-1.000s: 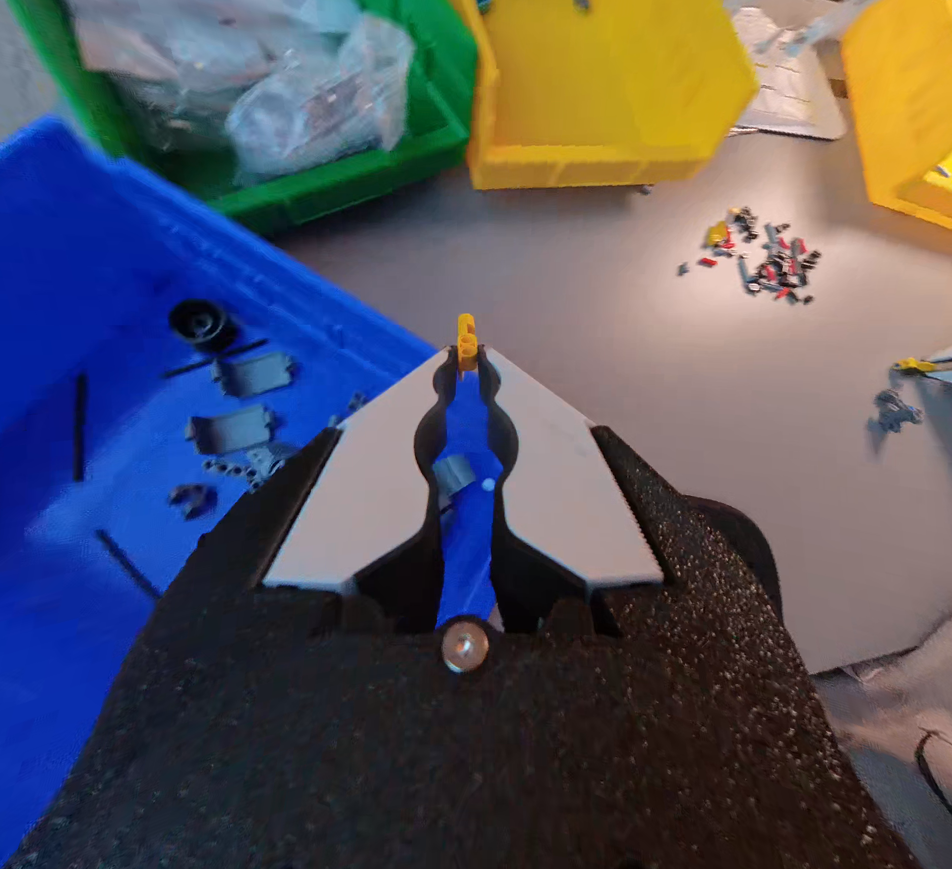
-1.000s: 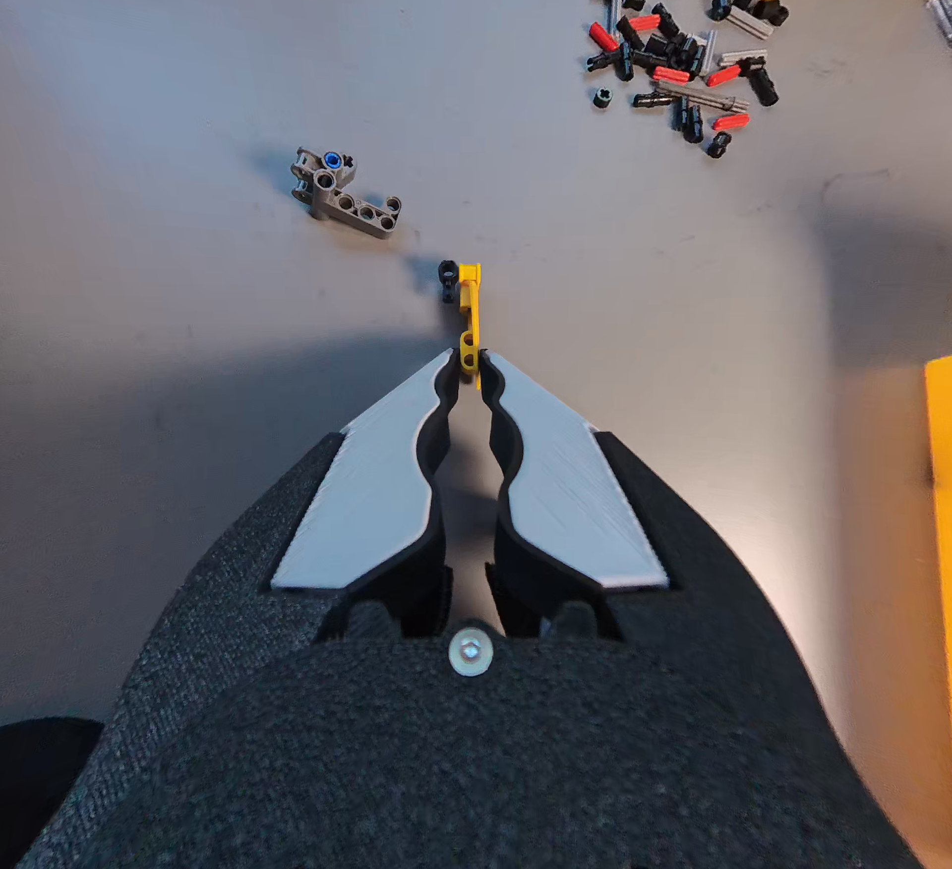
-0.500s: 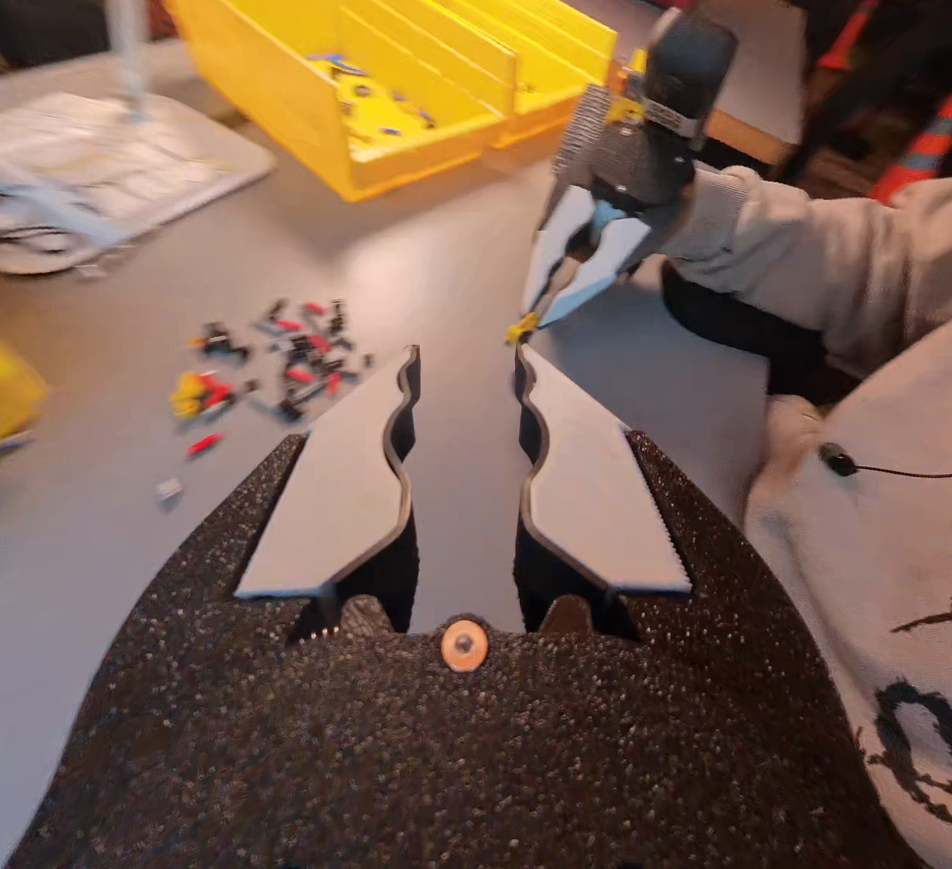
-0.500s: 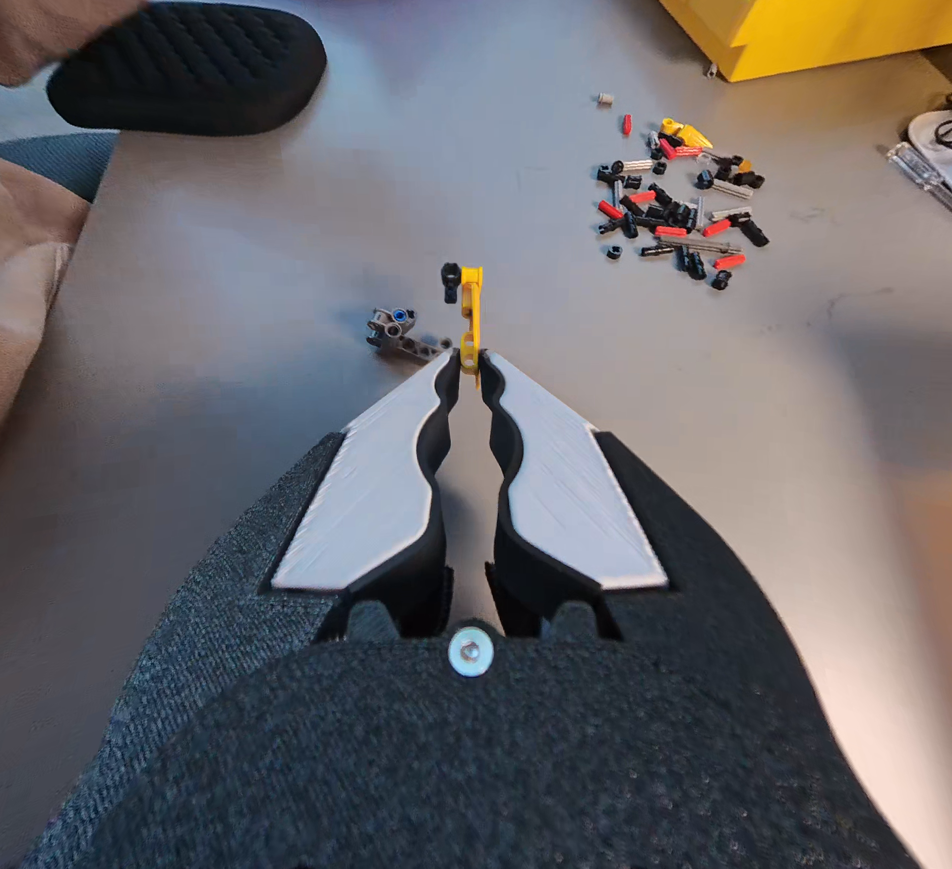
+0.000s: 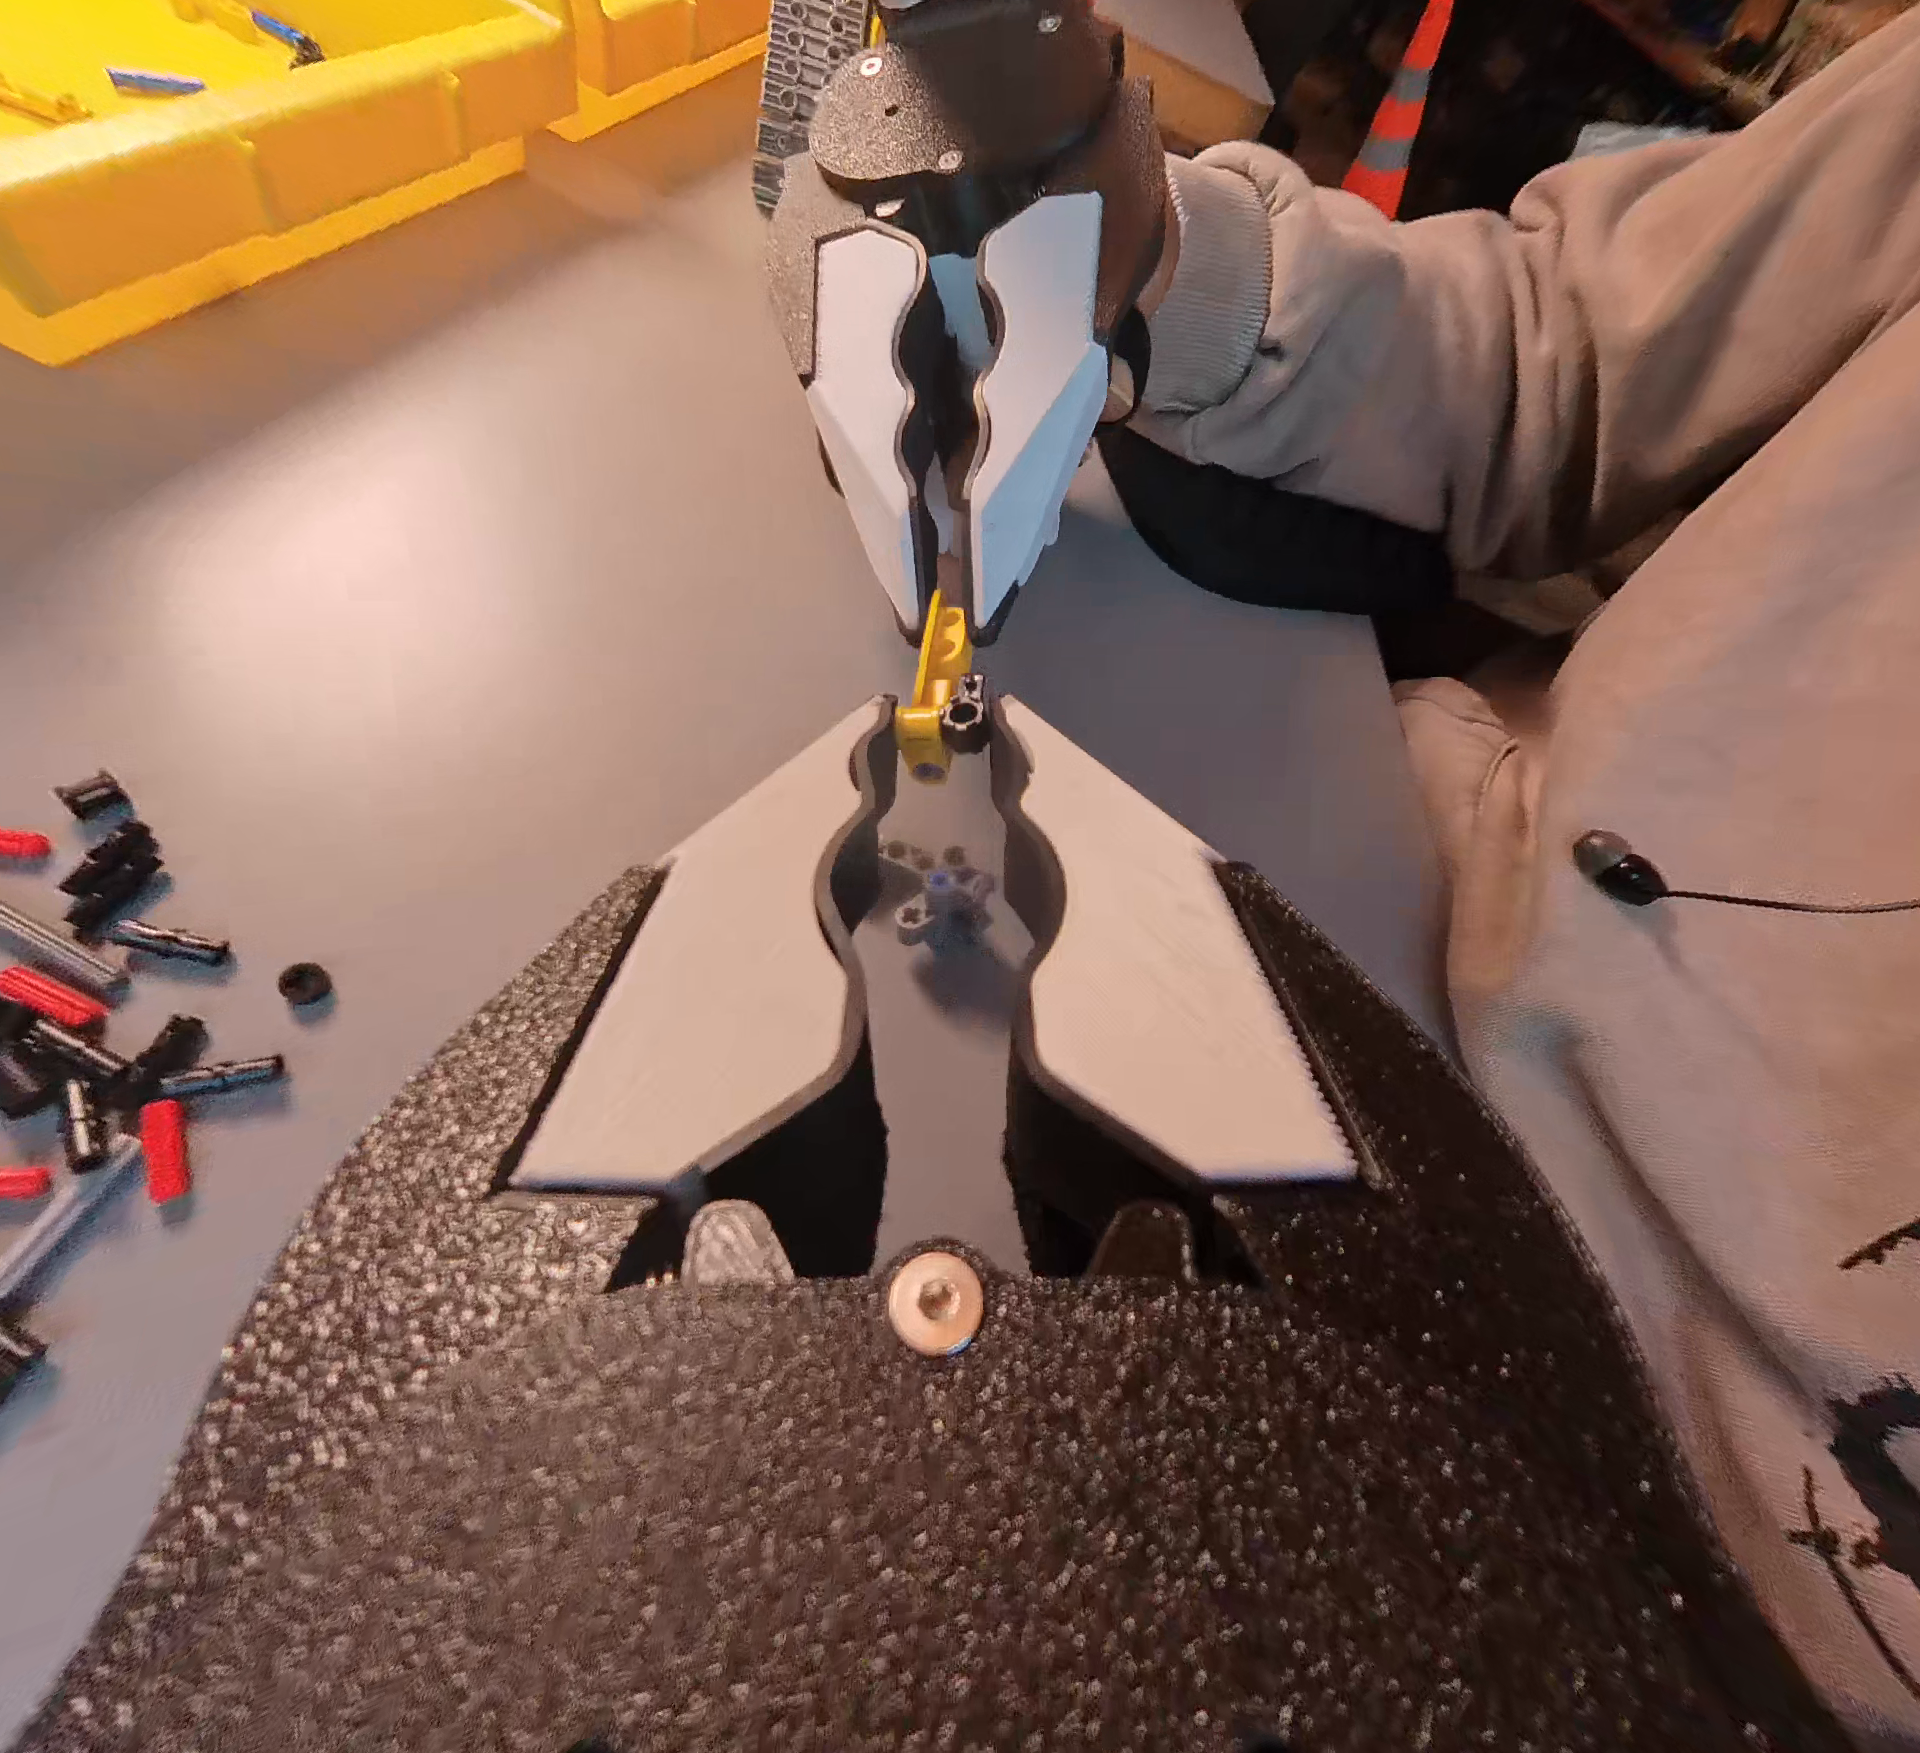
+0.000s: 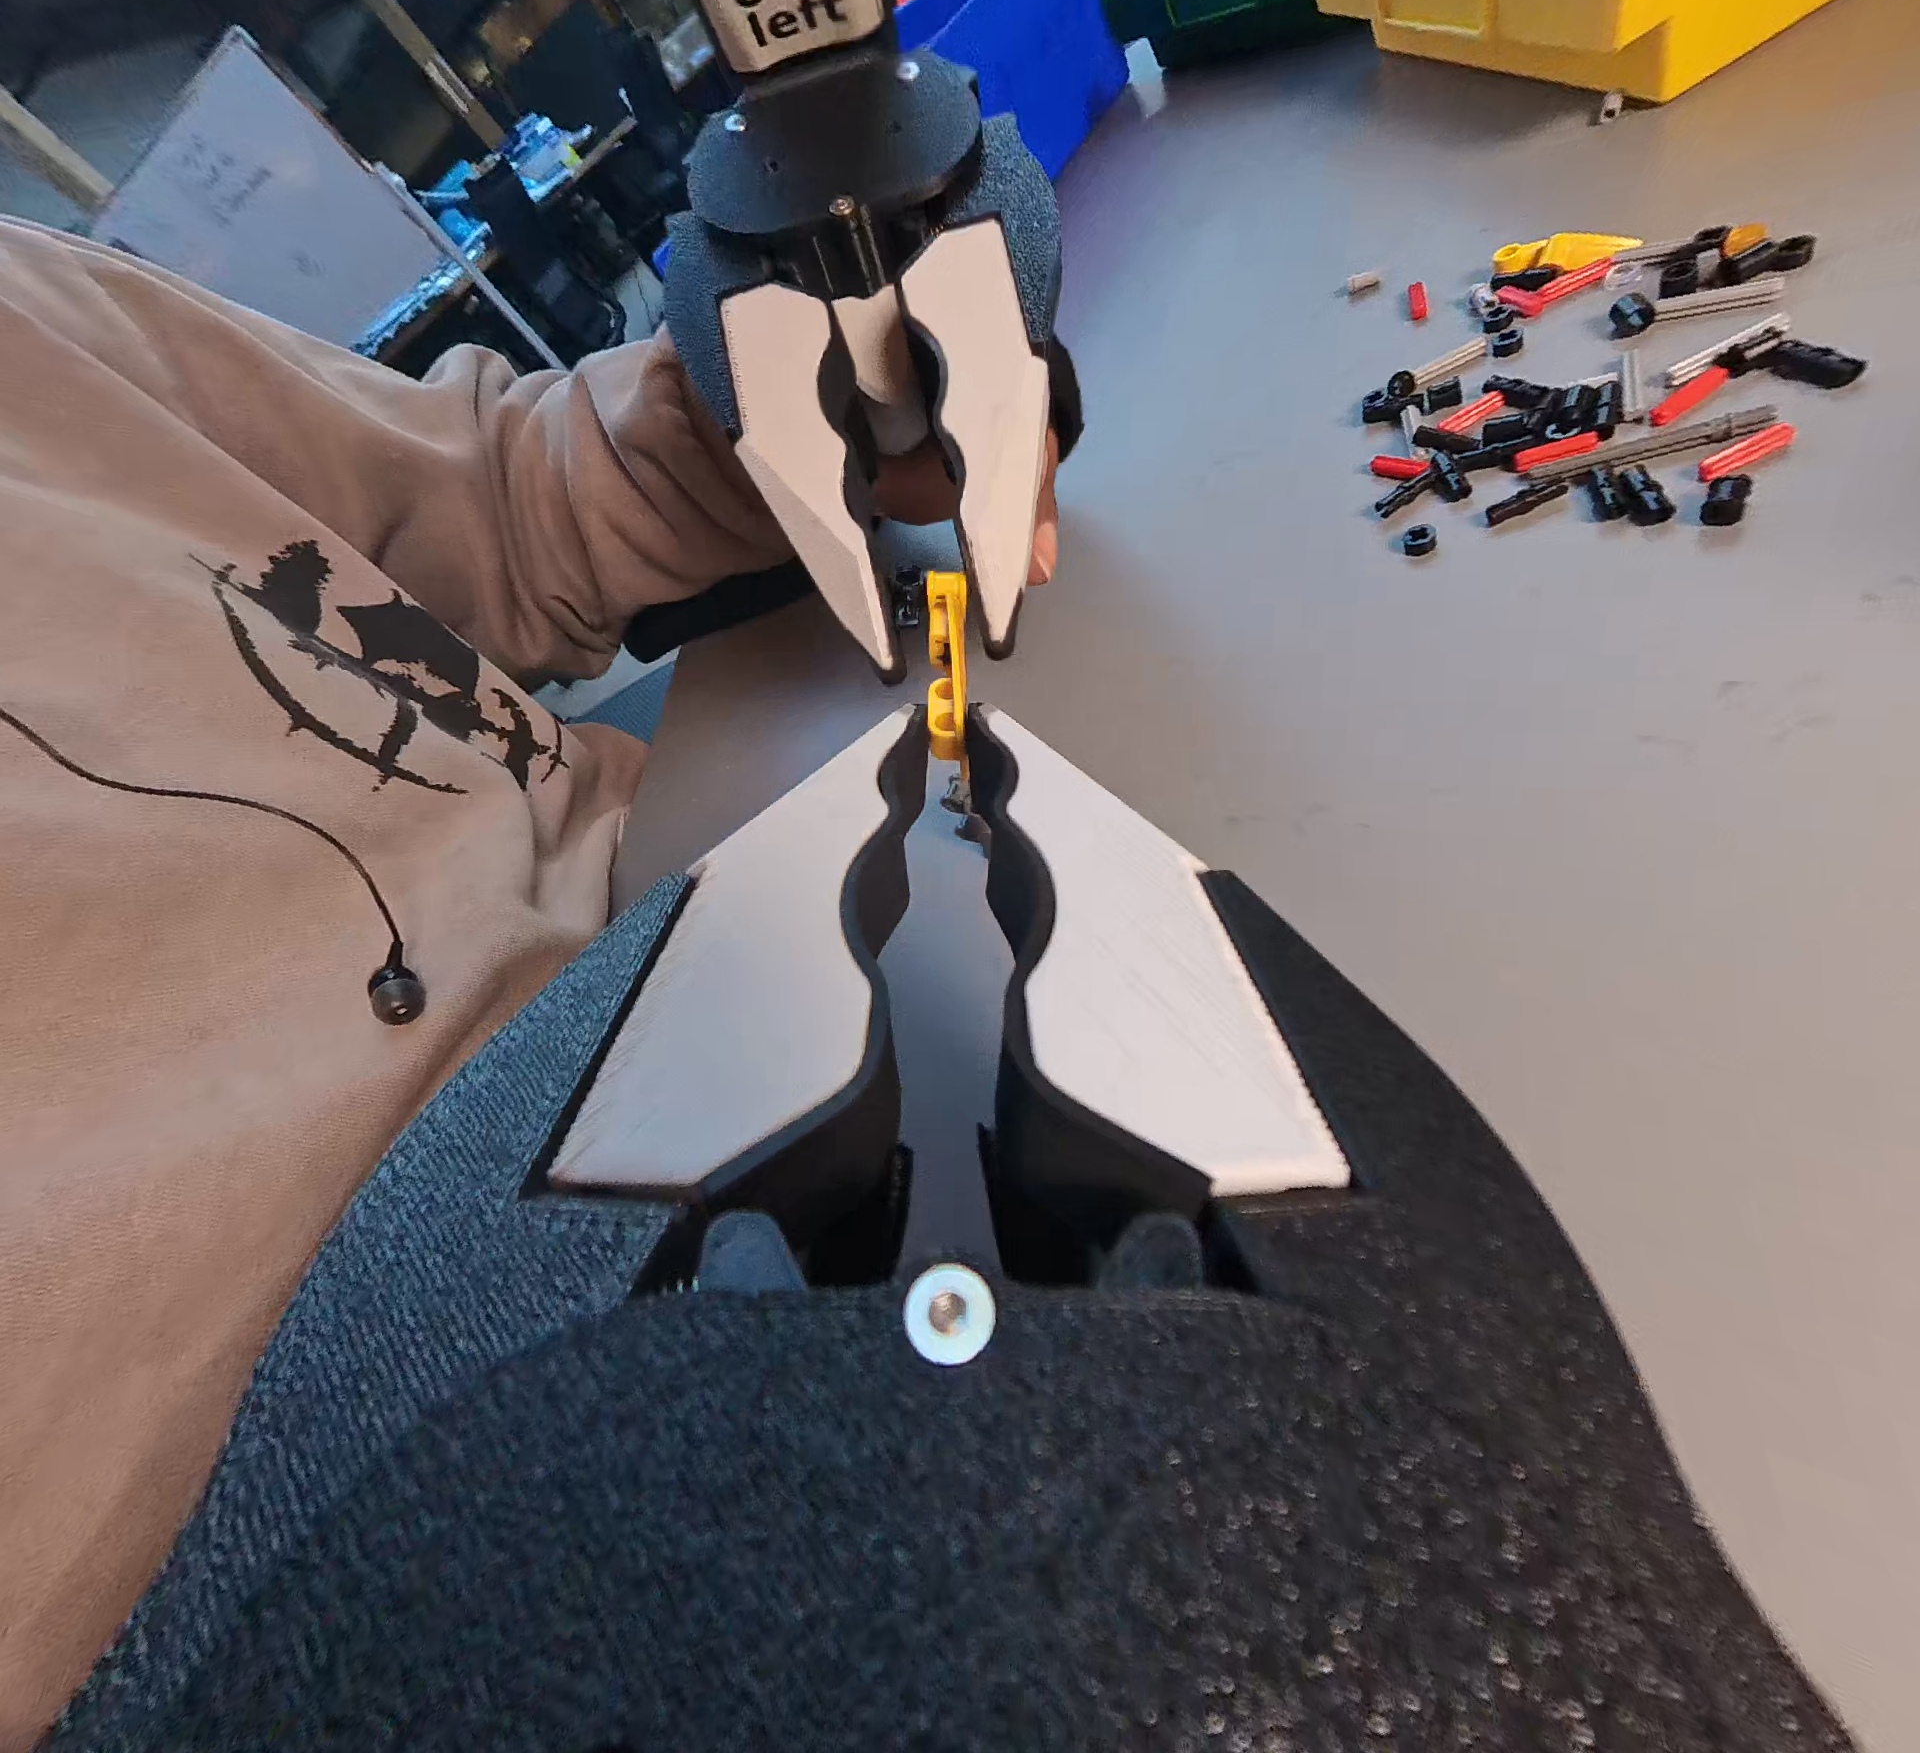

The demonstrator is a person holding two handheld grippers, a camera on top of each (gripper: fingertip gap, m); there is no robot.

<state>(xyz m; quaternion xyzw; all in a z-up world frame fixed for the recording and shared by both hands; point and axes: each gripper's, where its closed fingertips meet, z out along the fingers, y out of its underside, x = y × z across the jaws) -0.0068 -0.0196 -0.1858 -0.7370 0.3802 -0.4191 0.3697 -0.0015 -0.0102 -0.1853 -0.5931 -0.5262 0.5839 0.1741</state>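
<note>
Since a moment ago, the left hand-held gripper (image 5: 940,716) has swung in, jaws parted around the yellow beam (image 6: 945,654); the right hand-held gripper (image 6: 948,729) pinches it steady above the bench (image 6: 1455,820), seemingly untouched.

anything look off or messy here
Nothing looks damaged. The only mess is the loose scatter of small black, red and grey parts on the grey table, outside the yellow bins. The right gripper holds the yellow piece above the table, between the left gripper's tips.
</note>
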